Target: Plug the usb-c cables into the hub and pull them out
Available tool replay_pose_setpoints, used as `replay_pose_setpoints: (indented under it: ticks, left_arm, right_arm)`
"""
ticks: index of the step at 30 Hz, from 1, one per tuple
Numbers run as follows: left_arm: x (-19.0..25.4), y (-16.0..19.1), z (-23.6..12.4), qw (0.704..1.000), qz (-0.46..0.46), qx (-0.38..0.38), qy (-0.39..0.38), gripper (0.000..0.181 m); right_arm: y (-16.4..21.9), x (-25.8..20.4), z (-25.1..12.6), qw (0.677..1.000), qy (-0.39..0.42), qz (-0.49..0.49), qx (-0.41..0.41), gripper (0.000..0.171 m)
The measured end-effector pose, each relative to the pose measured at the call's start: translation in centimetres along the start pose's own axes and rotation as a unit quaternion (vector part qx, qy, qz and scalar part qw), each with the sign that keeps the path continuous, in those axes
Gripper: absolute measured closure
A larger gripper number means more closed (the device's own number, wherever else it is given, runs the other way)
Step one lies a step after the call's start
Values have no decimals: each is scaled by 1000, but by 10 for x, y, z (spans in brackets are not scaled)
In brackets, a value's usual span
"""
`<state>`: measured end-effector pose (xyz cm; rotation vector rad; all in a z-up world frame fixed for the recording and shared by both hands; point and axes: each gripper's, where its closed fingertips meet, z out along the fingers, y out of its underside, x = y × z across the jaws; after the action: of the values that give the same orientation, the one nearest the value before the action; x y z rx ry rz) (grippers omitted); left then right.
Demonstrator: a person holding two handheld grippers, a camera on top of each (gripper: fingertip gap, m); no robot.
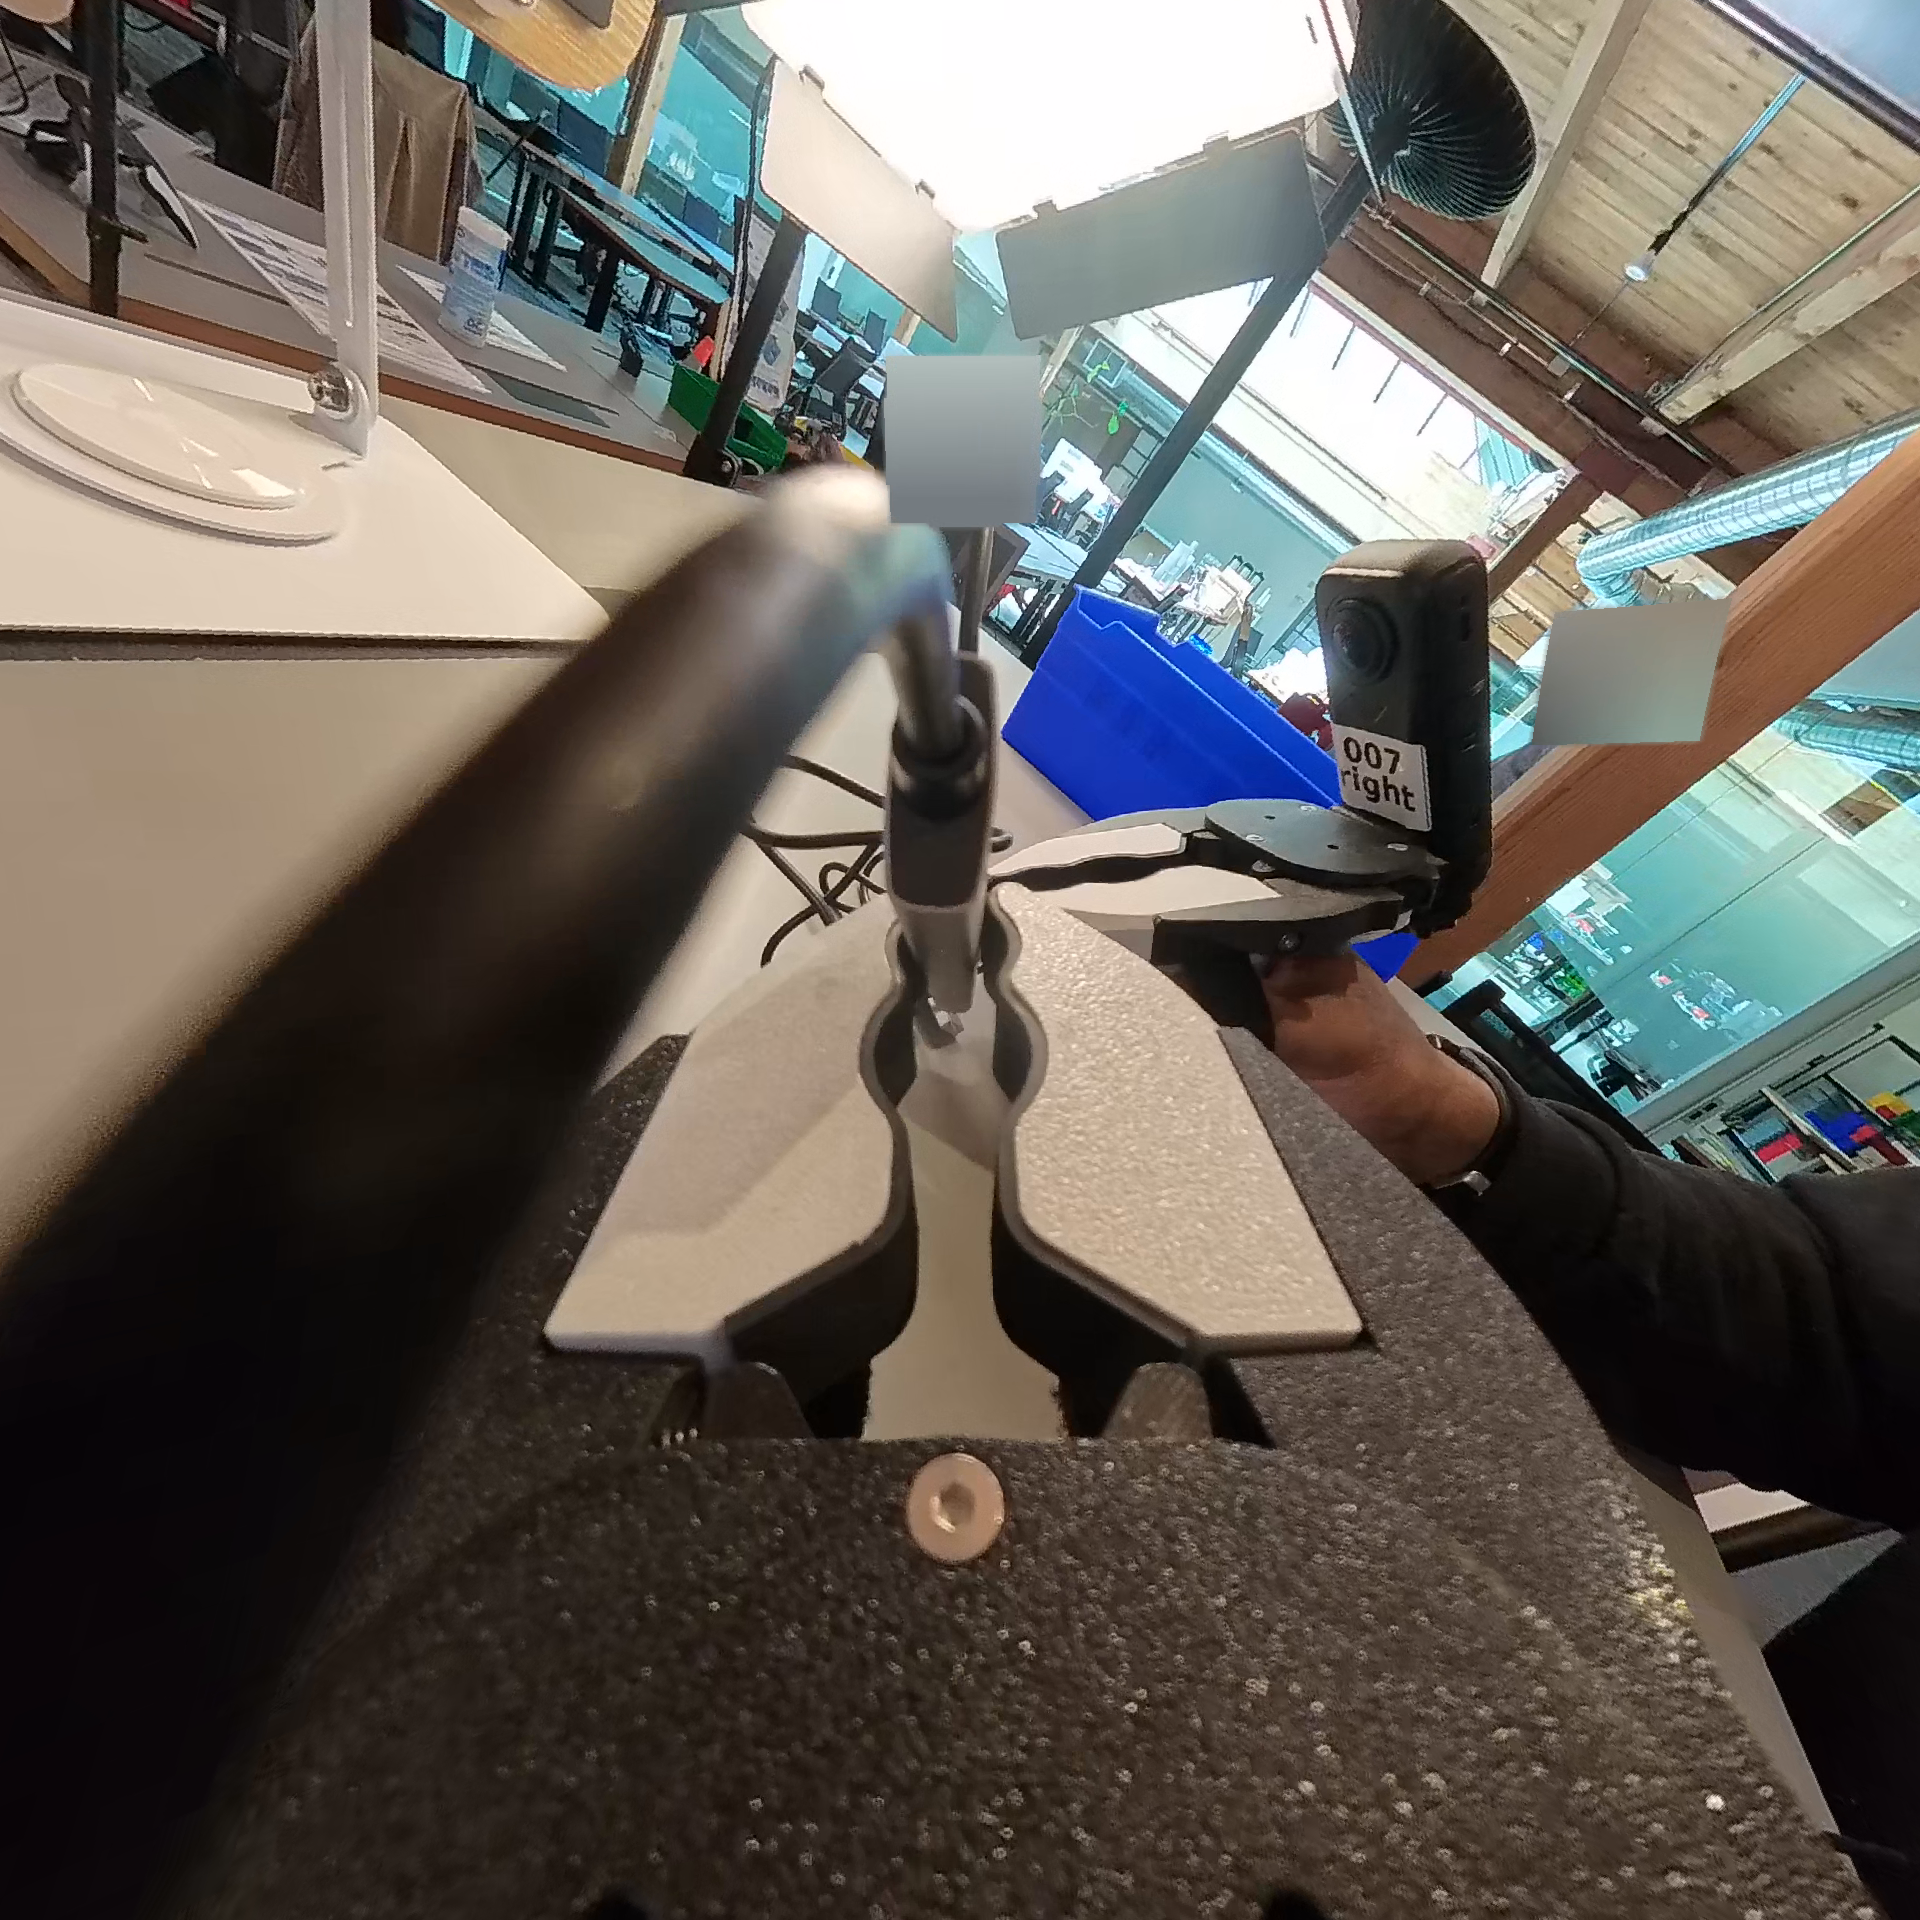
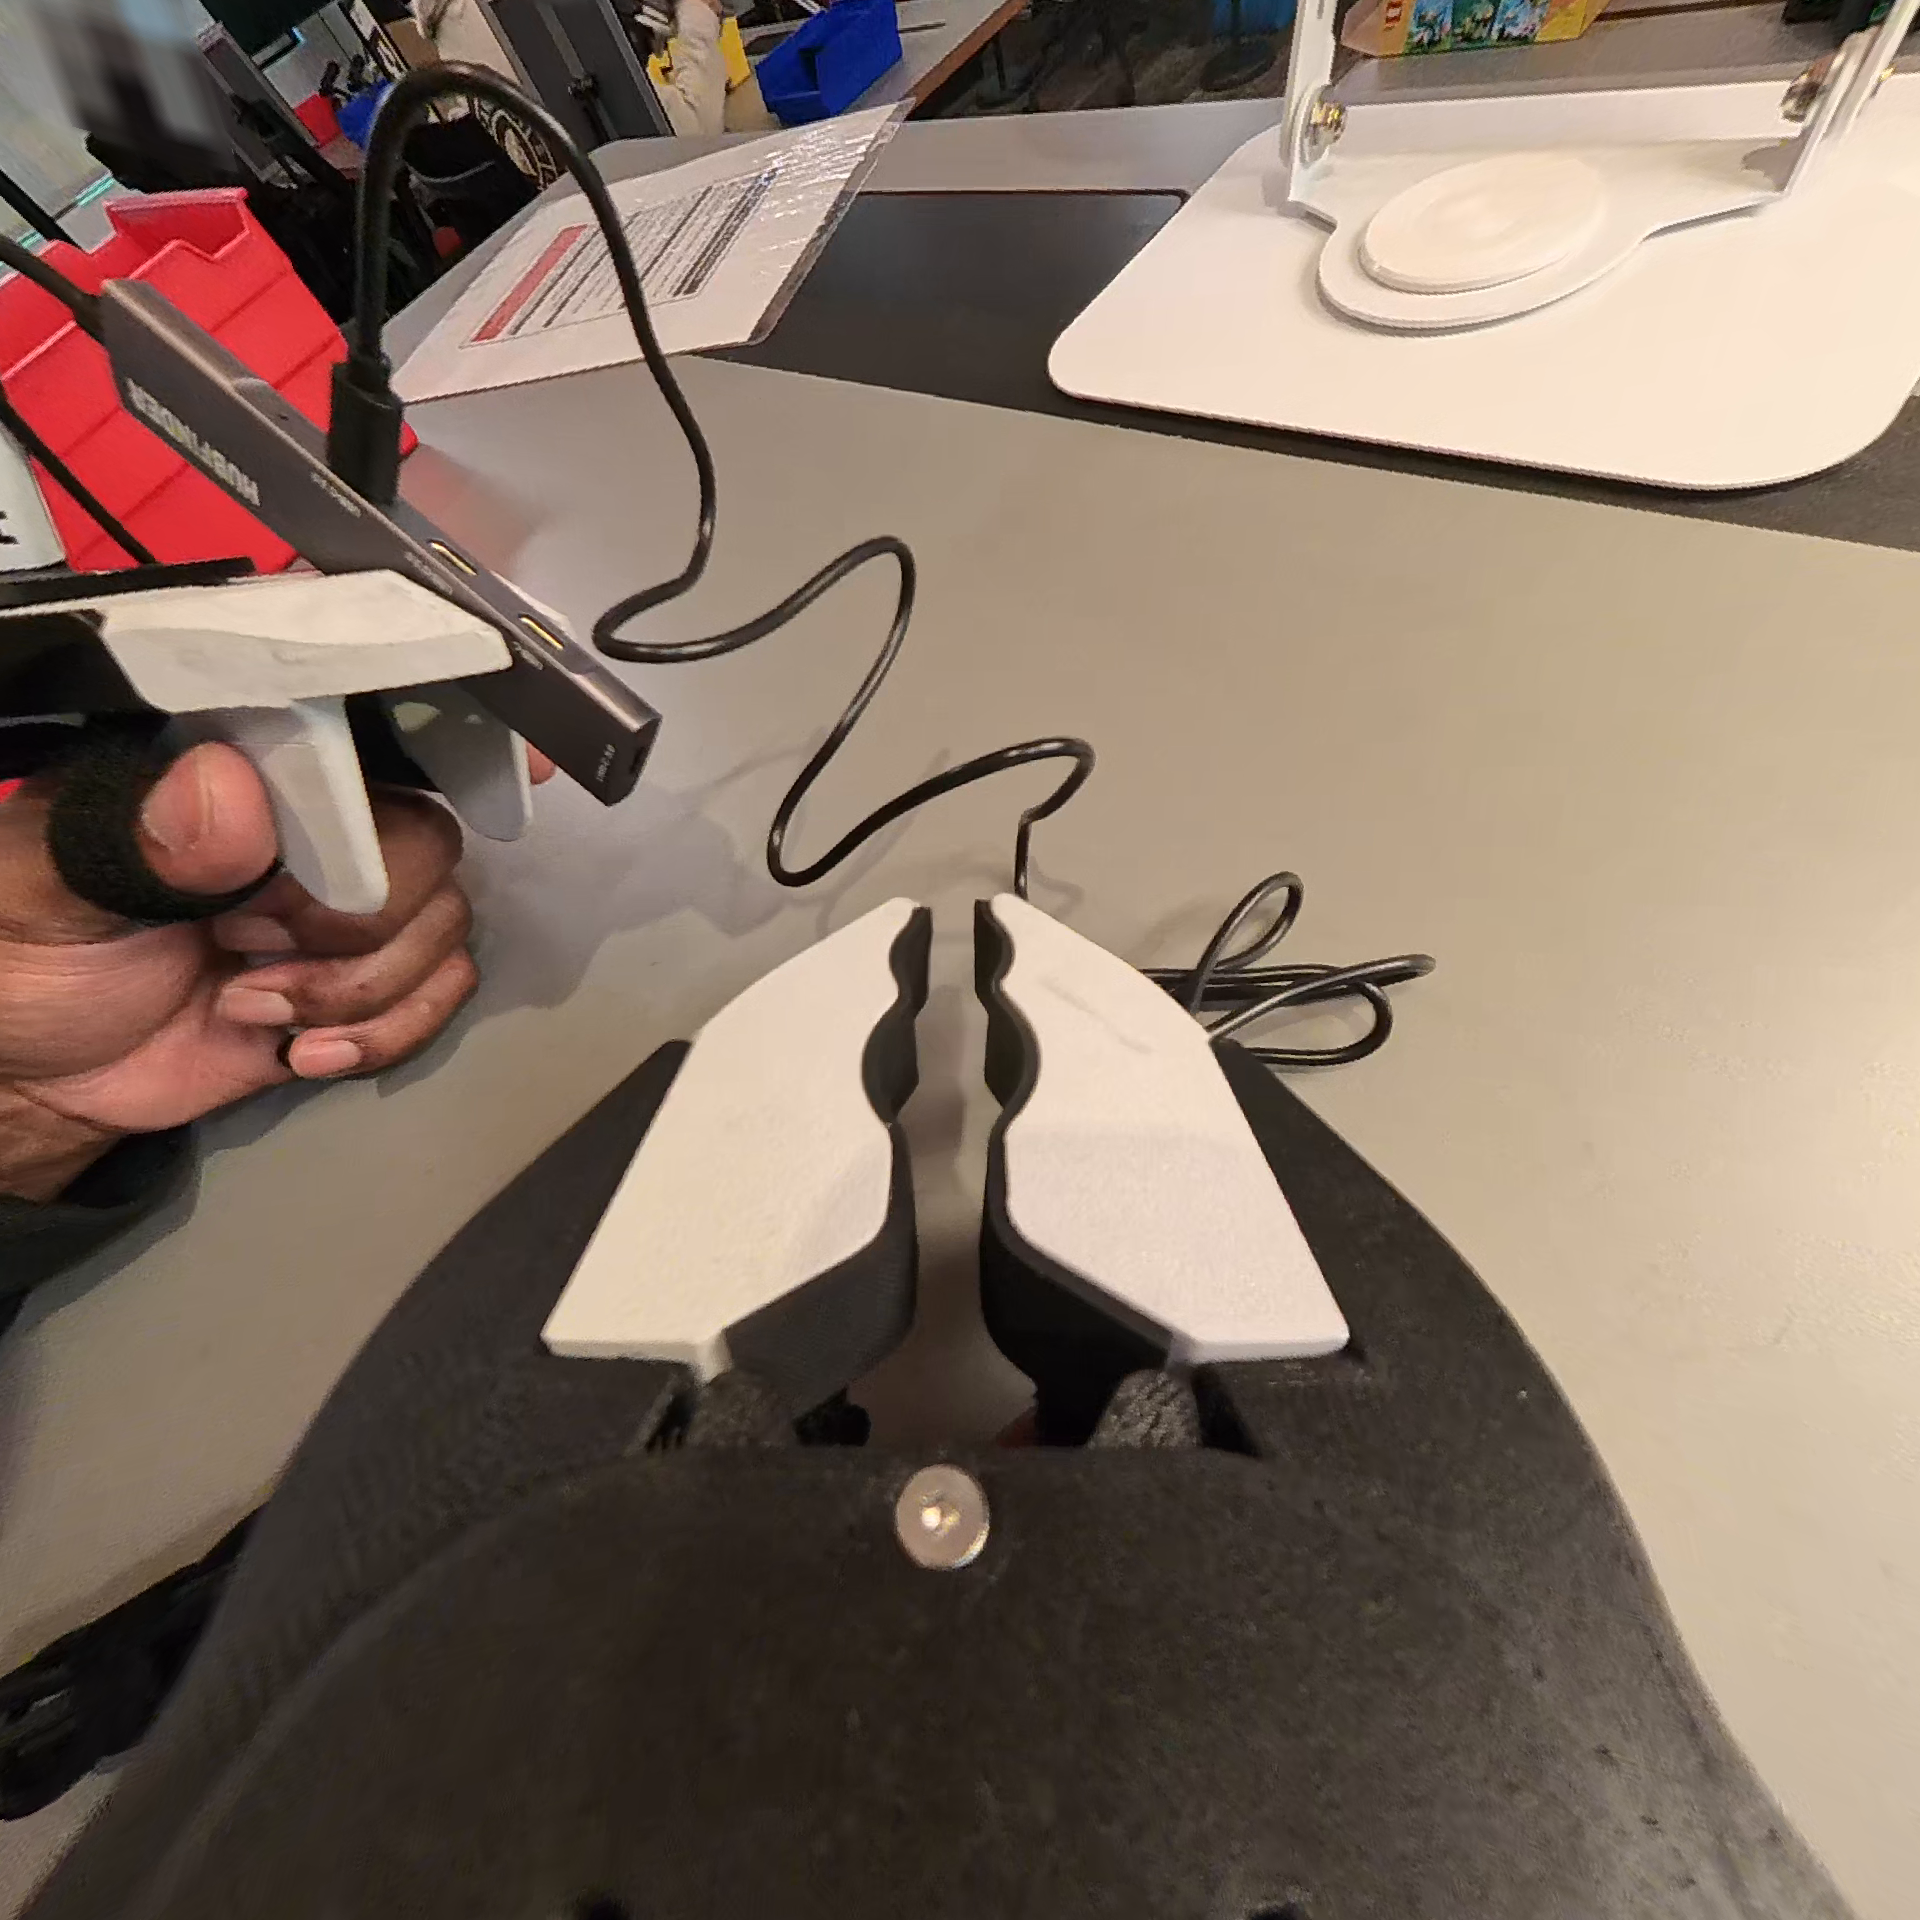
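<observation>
Grey worktop (image 2: pixel 1351 727) under both tools, workshop behind. Left gripper (image 2: pixel 447 675) is clamped on the dark hub (image 2: pixel 343 520) and holds it off the worktop, up and to the left of the right gripper (image 2: pixel 951 920); the hub's long axis slants down toward the right gripper. One black usb-c cable (image 2: pixel 831 665) is plugged in; its plug (image 2: pixel 366 421) stands up from the hub's side, and the slack snakes to just ahead of the right fingertips. Right gripper is empty, jaws narrowly apart, so it's the free one for the pull-out.
</observation>
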<state>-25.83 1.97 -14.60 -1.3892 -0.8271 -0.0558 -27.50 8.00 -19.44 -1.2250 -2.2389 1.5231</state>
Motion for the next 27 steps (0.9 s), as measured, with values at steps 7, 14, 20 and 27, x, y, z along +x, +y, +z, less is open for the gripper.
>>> replay_pose_setpoints:
  ticks: [7, 14, 20, 27]
  left_arm:
    - [1, 0, 0, 1000, 2, 0, 2, 171]
    - [2, 0, 0, 1000, 3, 0, 5, 172]
    - [3, 1, 0, 1000, 4, -1, 8, 172]
    - [4, 2, 1, 1000, 5, -6, 11, 172]
  right_arm:
    - [2, -20, -1, 996, -89, 0, -7, 158]
    - [11, -54, -22, 958, -283, 33, -33, 155]
    - [46, -75, -51, 918, -372, -15, -137, 149]
    - [75, -94, -62, 889, -399, -31, -223, 137]
